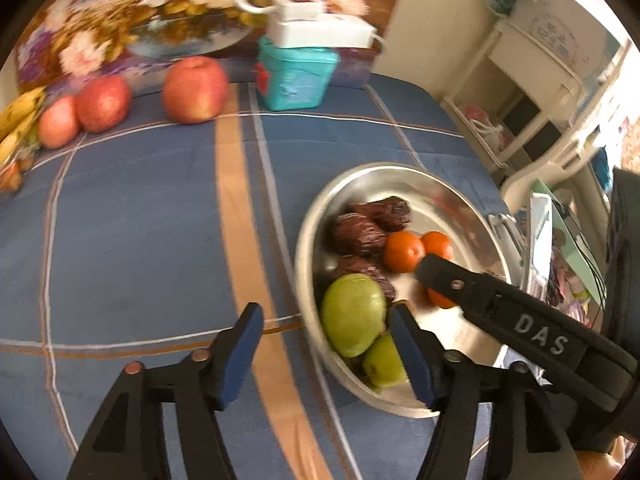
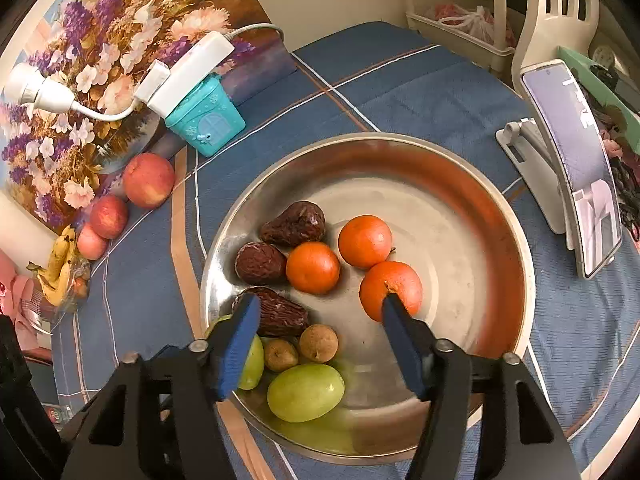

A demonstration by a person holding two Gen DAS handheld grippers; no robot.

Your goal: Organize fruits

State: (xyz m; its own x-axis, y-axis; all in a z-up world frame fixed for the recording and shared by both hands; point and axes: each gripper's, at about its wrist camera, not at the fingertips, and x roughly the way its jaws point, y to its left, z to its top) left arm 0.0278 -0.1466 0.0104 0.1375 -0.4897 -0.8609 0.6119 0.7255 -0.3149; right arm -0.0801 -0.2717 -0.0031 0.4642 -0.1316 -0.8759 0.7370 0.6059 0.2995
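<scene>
honestly with the right gripper (image 2: pixel 316 312) spread wide and empty over the metal bowl (image 2: pixel 500 216) of fruit on the table, I'd guess center on one orange (image 2: pixel 394 286) before squeezing, left gripper (image 1: pixel 326 322) also wide, idle

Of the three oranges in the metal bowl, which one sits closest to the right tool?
The orange lying nearest the camera in the right wrist view: the right tool has one fingertip right at it. The other two oranges lie farther up the bowl.
</scene>
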